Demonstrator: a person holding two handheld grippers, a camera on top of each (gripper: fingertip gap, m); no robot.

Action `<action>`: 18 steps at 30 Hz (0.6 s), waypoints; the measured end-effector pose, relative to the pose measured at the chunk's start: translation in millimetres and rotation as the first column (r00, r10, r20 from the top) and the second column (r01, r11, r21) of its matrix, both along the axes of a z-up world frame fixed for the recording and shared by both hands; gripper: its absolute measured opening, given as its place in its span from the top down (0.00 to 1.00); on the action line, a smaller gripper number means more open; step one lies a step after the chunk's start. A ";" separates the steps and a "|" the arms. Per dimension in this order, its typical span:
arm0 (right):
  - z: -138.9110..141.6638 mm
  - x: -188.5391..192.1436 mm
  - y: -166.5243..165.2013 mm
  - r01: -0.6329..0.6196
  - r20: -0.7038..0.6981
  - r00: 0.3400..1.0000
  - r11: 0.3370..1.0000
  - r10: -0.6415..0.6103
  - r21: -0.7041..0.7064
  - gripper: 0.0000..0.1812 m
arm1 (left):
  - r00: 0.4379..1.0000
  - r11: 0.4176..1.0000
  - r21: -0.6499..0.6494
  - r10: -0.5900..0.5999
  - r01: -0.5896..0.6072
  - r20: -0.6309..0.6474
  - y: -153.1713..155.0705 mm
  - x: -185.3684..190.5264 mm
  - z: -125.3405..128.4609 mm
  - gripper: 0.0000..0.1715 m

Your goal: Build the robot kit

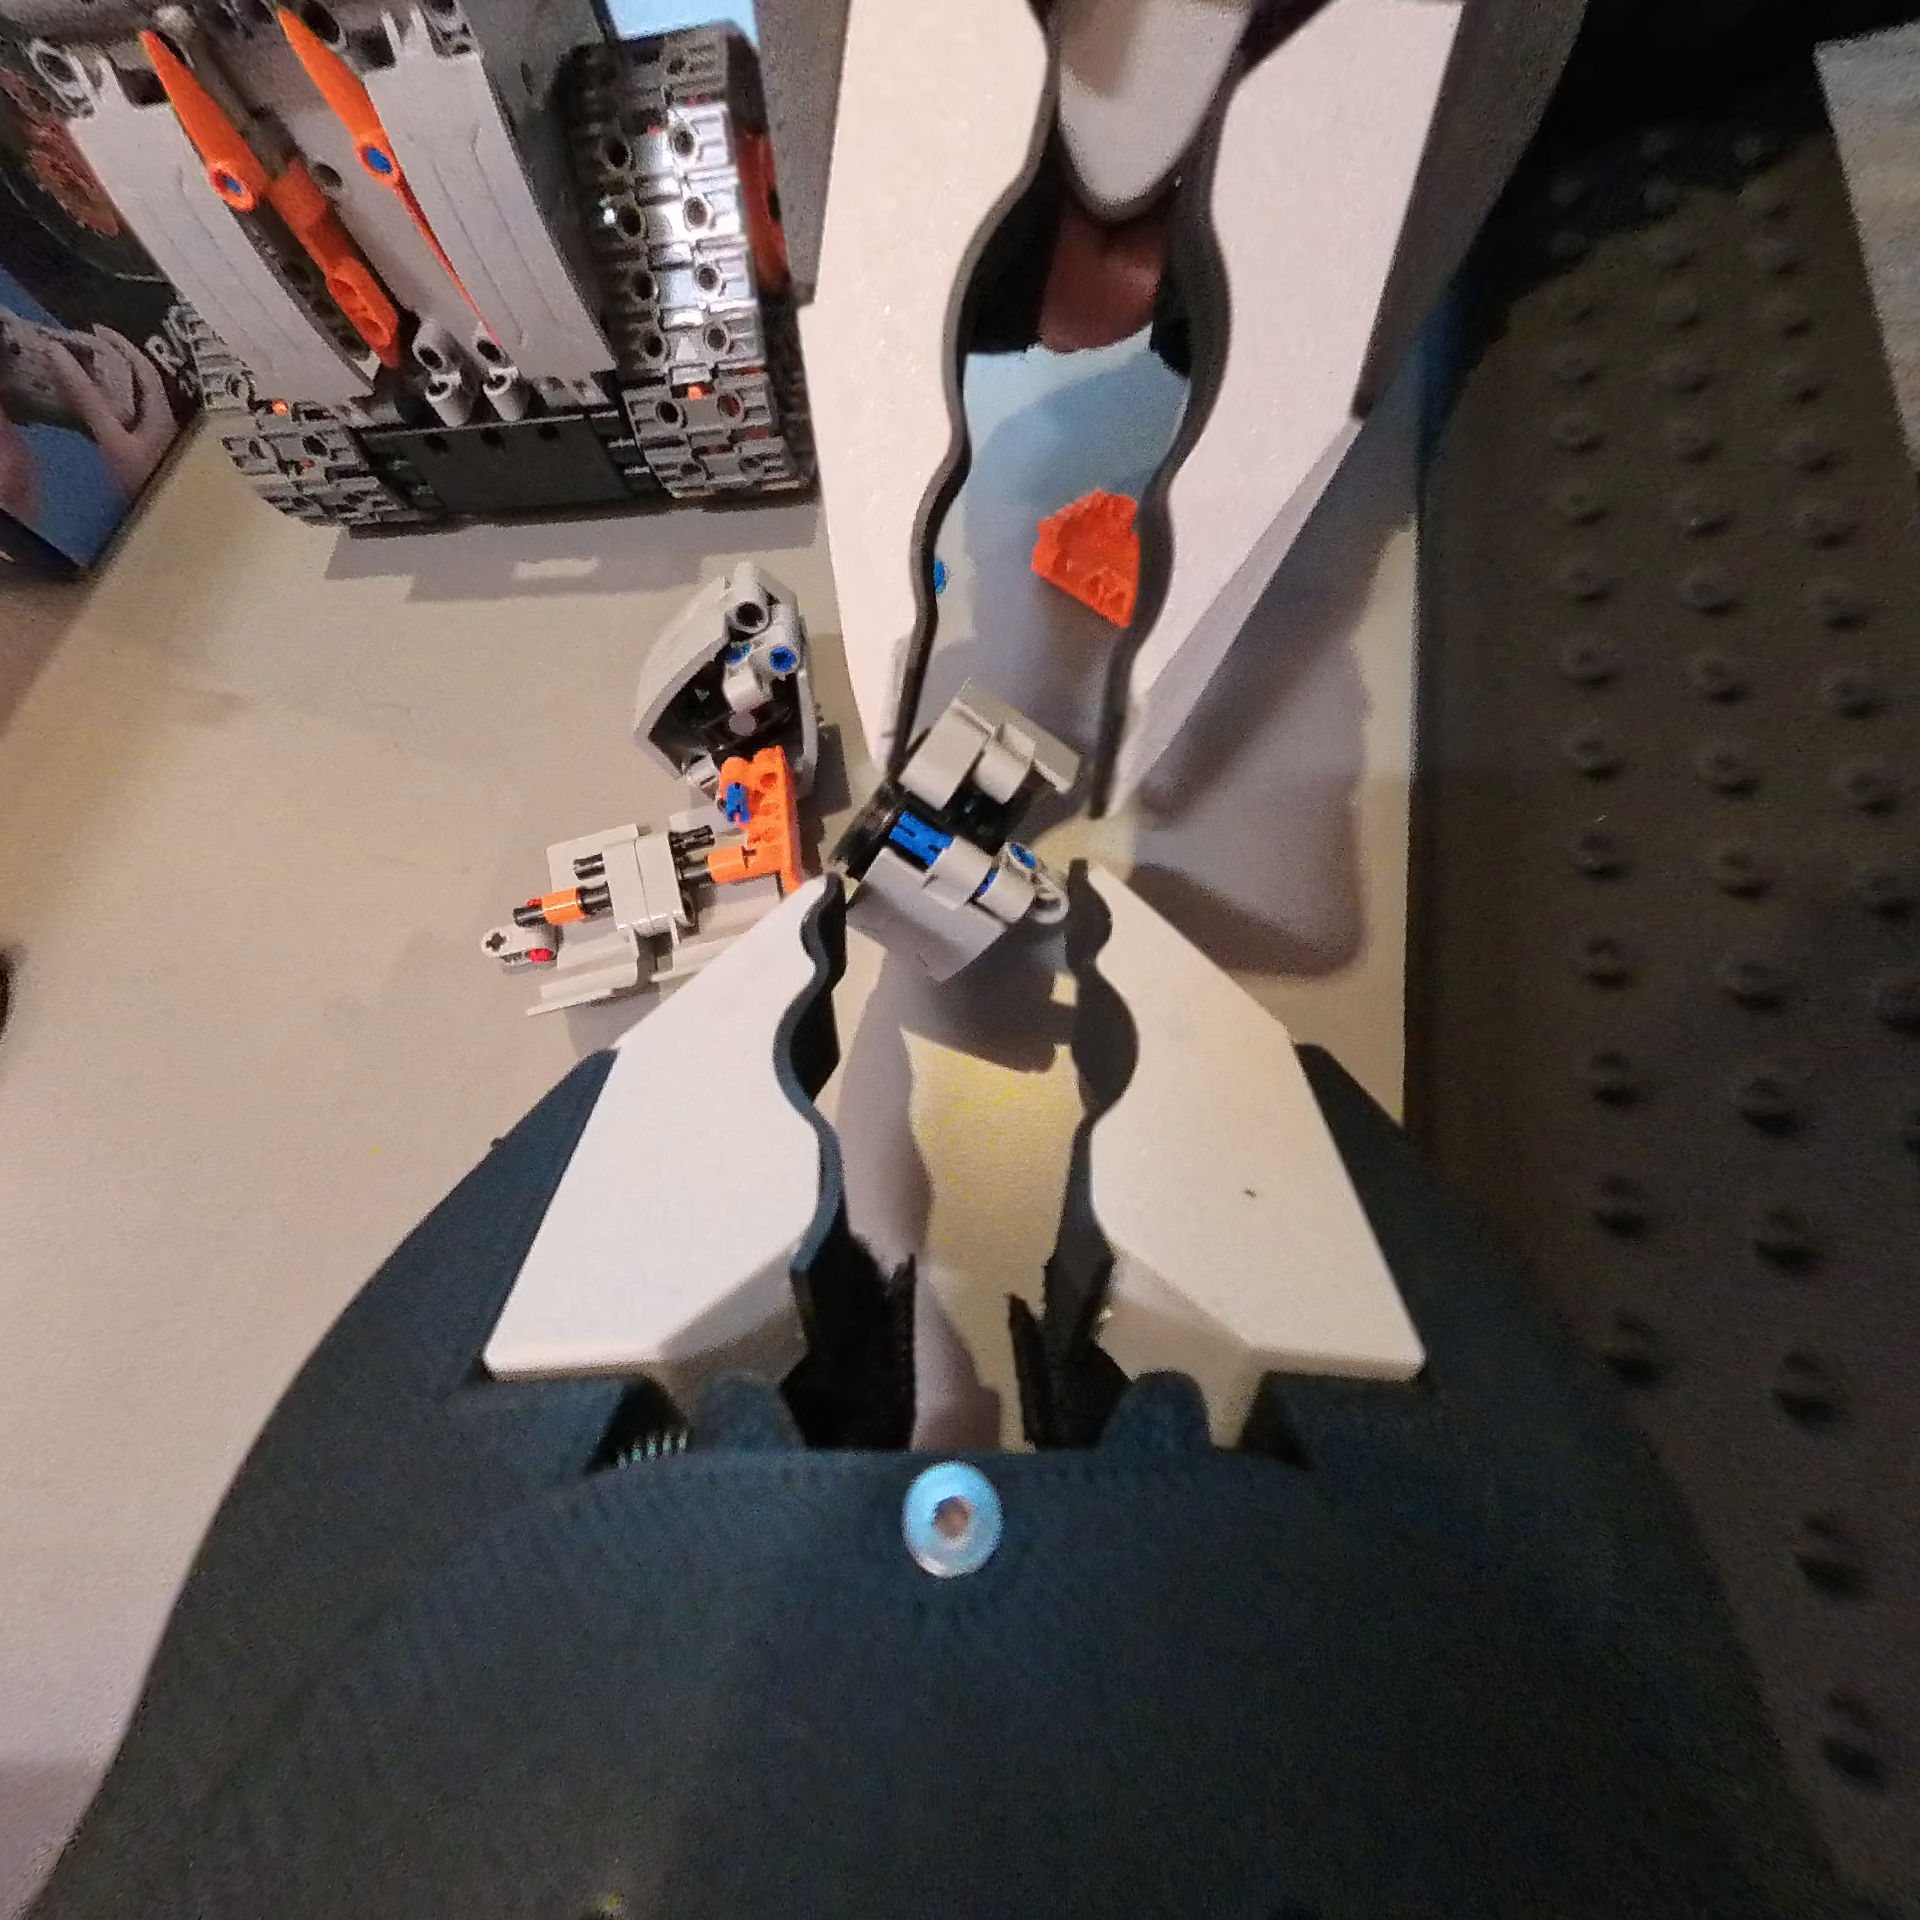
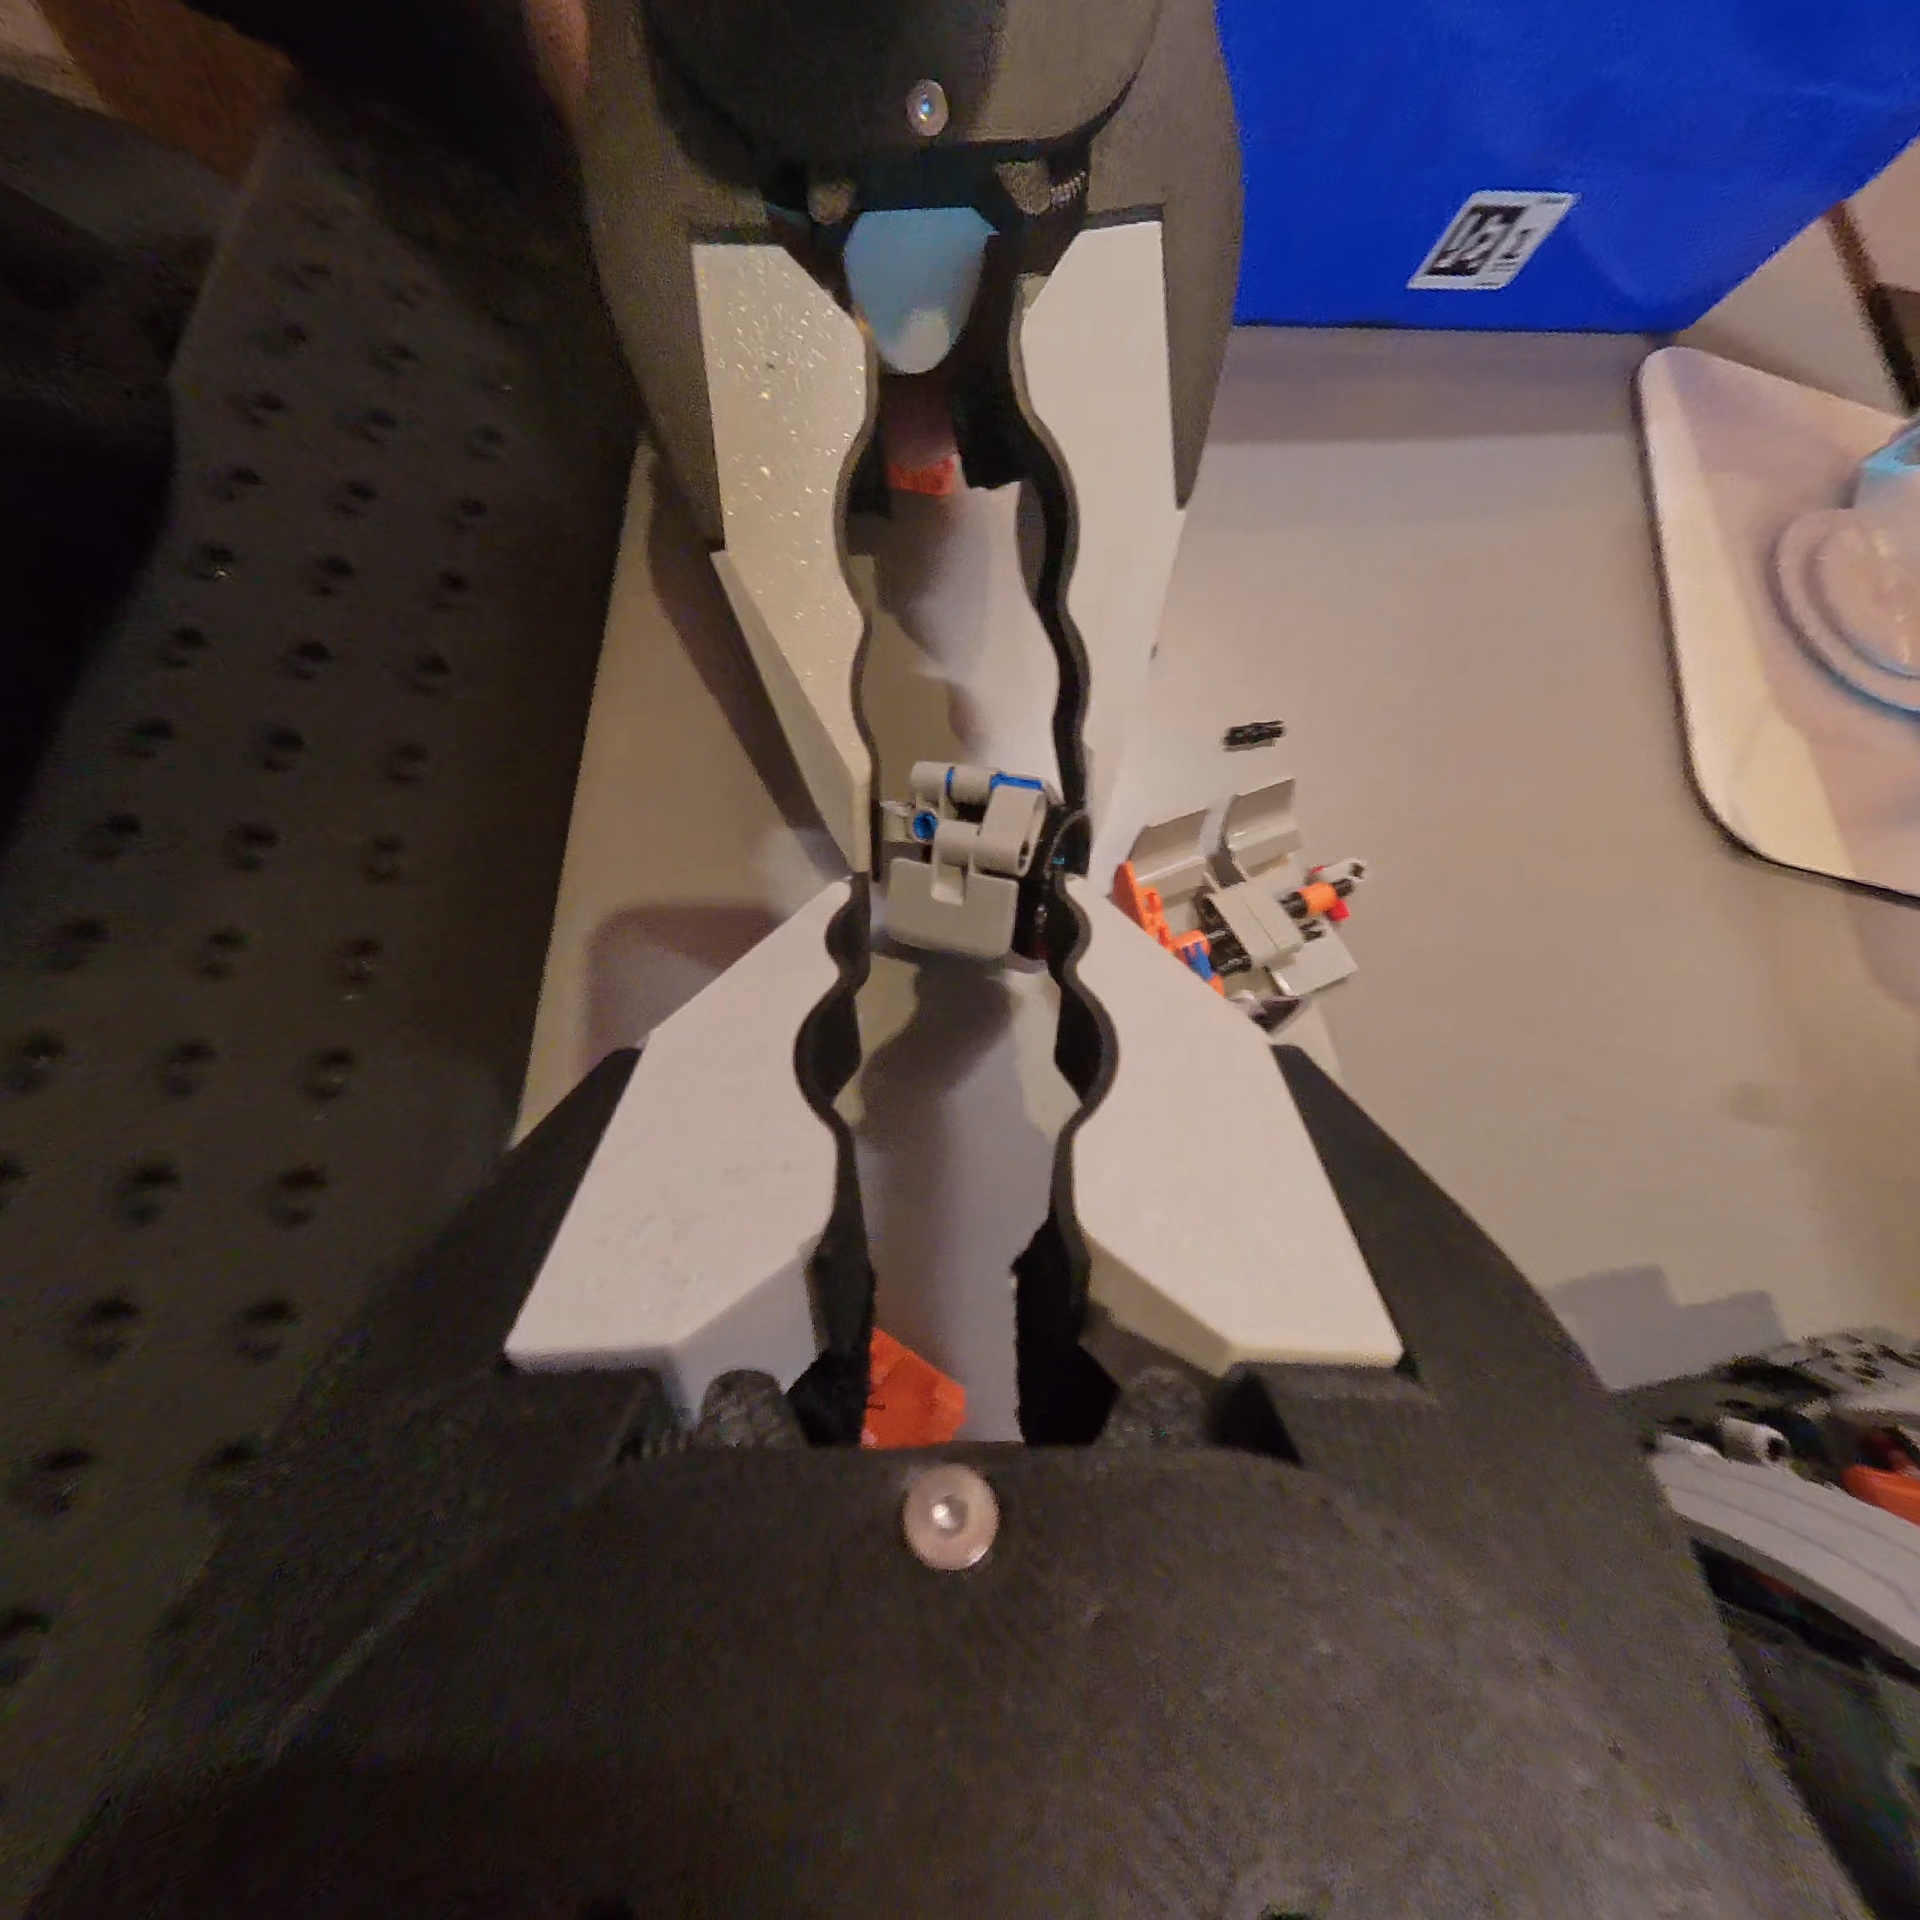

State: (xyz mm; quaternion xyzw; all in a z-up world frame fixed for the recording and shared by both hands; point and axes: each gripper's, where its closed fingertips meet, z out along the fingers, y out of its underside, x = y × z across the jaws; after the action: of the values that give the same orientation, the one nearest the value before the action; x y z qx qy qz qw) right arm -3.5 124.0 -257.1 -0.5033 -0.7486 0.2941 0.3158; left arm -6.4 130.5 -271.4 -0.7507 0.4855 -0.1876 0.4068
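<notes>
1. together, the left gripper (image 1: 951, 894) and right gripper (image 2: 961, 914) meet tip to tip, each pinching the same small grey brick assembly (image 2: 951, 868) above the beige table (image 1: 260, 831).
2. just beside it lie a grey-and-orange brick cluster (image 1: 665, 873) and an orange piece (image 1: 1091, 556).
3. farther back stands a tracked brick vehicle (image 1: 468, 312).

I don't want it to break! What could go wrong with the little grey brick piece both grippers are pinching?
1. The grey brick assembly is pinched only at the tips of the left gripper and right gripper; it might slip out.
2. Pulling could pop it apart.
3. Dropped, it may hit the loose orange-and-grey assembly.
</notes>
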 end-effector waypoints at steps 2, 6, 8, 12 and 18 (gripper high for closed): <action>3.5 -2.2 6.5 0.039 -0.028 0.999 0.997 -0.038 0.060 0.83 | 1.000 1.000 -0.002 0.019 -0.019 0.008 2.6 -1.4 0.7 0.77; 6.3 -6.6 7.2 0.065 -0.076 0.995 0.994 -0.059 0.084 0.88 | 0.999 0.999 -0.001 0.032 -0.032 -0.004 4.9 -2.3 -1.9 0.77; 5.1 -7.2 8.9 0.072 -0.074 0.995 0.993 -0.065 0.089 0.88 | 0.999 0.999 0.023 0.041 -0.041 -0.022 6.7 -3.3 -2.5 0.77; 6.3 -6.9 12.2 0.094 -0.070 0.994 0.993 -0.089 0.074 0.88 | 0.997 0.996 0.073 0.058 -0.054 -0.047 9.4 -4.1 0.6 0.77; 2.9 -5.6 17.7 0.132 -0.036 0.991 0.988 -0.129 0.080 0.88 | 0.989 0.986 0.153 0.088 -0.069 -0.119 13.7 -5.6 0.7 0.78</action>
State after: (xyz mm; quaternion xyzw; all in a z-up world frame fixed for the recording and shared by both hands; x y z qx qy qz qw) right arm -9.1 141.6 -254.2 -0.5333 -0.7205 0.2496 0.3662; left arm -12.0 144.2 -270.6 -0.7472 0.4928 -0.0872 0.4373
